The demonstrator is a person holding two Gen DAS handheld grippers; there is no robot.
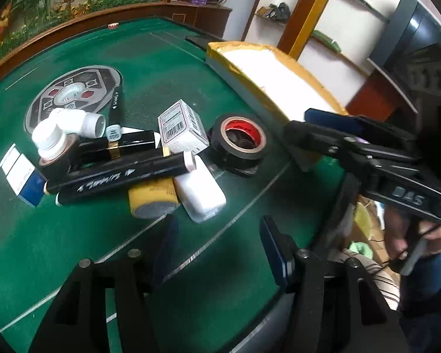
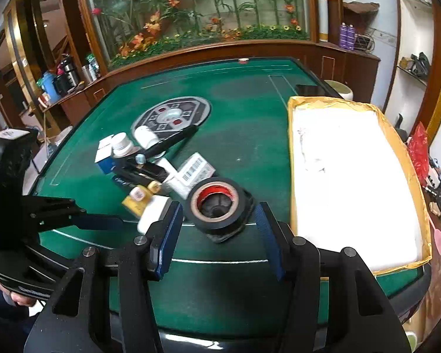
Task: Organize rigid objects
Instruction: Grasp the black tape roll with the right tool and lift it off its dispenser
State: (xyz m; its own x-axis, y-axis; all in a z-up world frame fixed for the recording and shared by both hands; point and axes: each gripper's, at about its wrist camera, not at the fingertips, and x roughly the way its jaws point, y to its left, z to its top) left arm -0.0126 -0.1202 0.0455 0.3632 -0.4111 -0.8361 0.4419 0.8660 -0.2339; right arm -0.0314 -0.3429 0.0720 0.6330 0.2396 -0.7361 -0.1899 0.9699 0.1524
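A messy pile of small hard things sits in the middle of the green felt table (image 2: 250,135). In the pile are long black marker pens (image 1: 123,176), a white plastic pipe elbow (image 1: 82,120), a small white cardboard box with a barcode (image 1: 180,128), a white plastic bottle lying on its side (image 1: 200,194) and a yellow roll (image 1: 153,198). They lean on each other, so pulling one out could make the others slide.

A black roll of tape with a red inside (image 2: 217,203) lies flat at the edge of the pile, a little apart from it. That makes it the easiest thing to take first.

The right gripper (image 2: 217,236) hangs just above the table, right in front of the tape. Its jaws are spread, with nothing between them, and look wide enough to go around the roll.

The left gripper (image 1: 217,253) also has spread, empty jaws. It points down near the bottle and the yellow roll.

A big shallow tray with yellow taped edges and a white bottom (image 2: 397,147) waits beside the pile on the right. It is probably where the things should go.
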